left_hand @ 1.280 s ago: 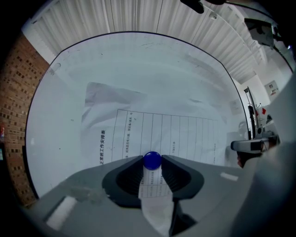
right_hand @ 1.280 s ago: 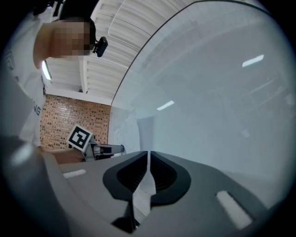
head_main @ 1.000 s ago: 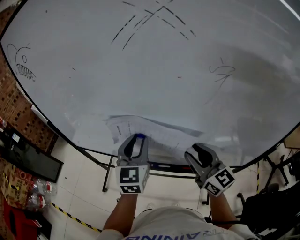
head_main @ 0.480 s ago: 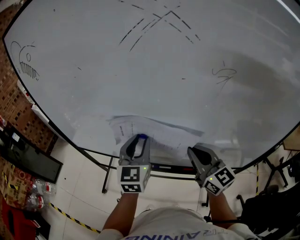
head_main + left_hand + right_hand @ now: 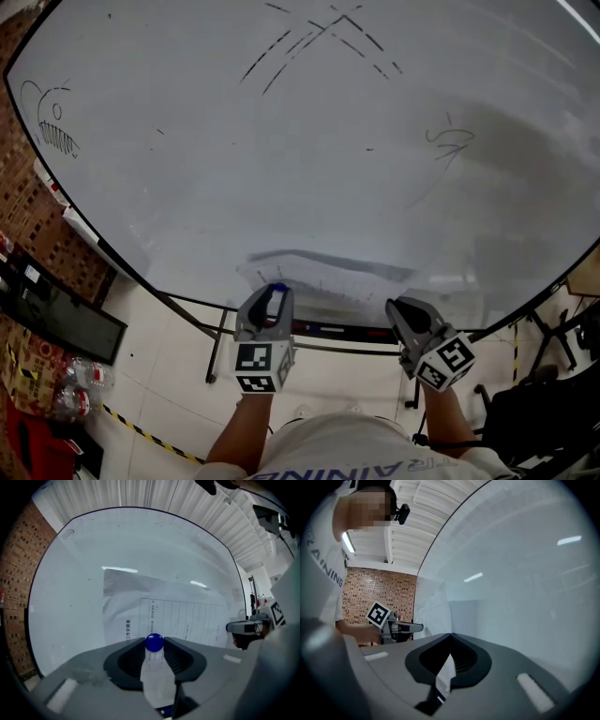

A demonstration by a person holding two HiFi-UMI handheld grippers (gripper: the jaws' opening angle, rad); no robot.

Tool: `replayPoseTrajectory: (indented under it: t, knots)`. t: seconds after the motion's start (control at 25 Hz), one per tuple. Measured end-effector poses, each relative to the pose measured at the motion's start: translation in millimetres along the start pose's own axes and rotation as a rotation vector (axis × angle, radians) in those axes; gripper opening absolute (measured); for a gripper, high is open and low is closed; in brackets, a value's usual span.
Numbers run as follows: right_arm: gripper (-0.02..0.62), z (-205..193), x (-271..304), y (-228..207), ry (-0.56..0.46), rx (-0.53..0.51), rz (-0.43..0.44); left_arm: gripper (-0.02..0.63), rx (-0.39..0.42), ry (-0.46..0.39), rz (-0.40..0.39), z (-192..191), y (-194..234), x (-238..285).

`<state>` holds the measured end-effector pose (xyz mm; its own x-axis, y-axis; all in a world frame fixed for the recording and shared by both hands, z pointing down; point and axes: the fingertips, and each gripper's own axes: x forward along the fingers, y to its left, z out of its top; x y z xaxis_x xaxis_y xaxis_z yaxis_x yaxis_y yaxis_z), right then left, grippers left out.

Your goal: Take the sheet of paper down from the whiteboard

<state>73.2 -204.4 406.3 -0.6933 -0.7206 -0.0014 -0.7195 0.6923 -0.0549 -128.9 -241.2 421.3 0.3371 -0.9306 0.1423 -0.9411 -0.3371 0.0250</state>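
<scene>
Your left gripper (image 5: 154, 645) had its jaws closed partway on a small blue ball magnet (image 5: 153, 641), which sat pinched right at their tips. Behind the magnet lay the sheet of paper (image 5: 187, 616), a printed form with ruled columns. It lay wrinkled against the lower part of the whiteboard (image 5: 281, 141), with its upper left corner creased. Your right gripper (image 5: 450, 635) had its jaws brought fully together, and a white strip of the sheet ran down through the gap behind their tips, so they pinched the paper at its right edge. In the head view the two grippers were level with each other at the board's bottom edge. The left one was at the sheet's lower left, the right one at its lower right, and the sheet sagged between them. Farther up, the board carried a small doodle (image 5: 52, 122) at its left and crossed pen strokes (image 5: 319, 37) near the top. A brick wall (image 5: 37, 225) stood to the left.
</scene>
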Motion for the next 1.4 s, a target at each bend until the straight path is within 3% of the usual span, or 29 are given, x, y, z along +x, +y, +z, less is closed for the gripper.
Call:
replayPoseTrajectory:
  t: [0.2, 0.64, 0.8, 1.4]
  knots:
    - [0.008, -15, -15, -10, 0.024, 0.030, -0.041, 0.132, -0.029, 0.058, 0.016, -29, 8, -19]
    - [0.008, -29, -44, -26, 0.042, 0.040, -0.105, 0.132, -0.049, 0.010, 0.028, -32, 20, -39]
    - [0.008, -35, -52, -31, 0.045, 0.057, -0.133, 0.132, -0.050, 0.034, 0.020, -41, 18, -42]
    - [0.008, -35, -58, -27, 0.048, 0.051, -0.130, 0.132, -0.086, 0.039, 0.025, -45, 14, -51]
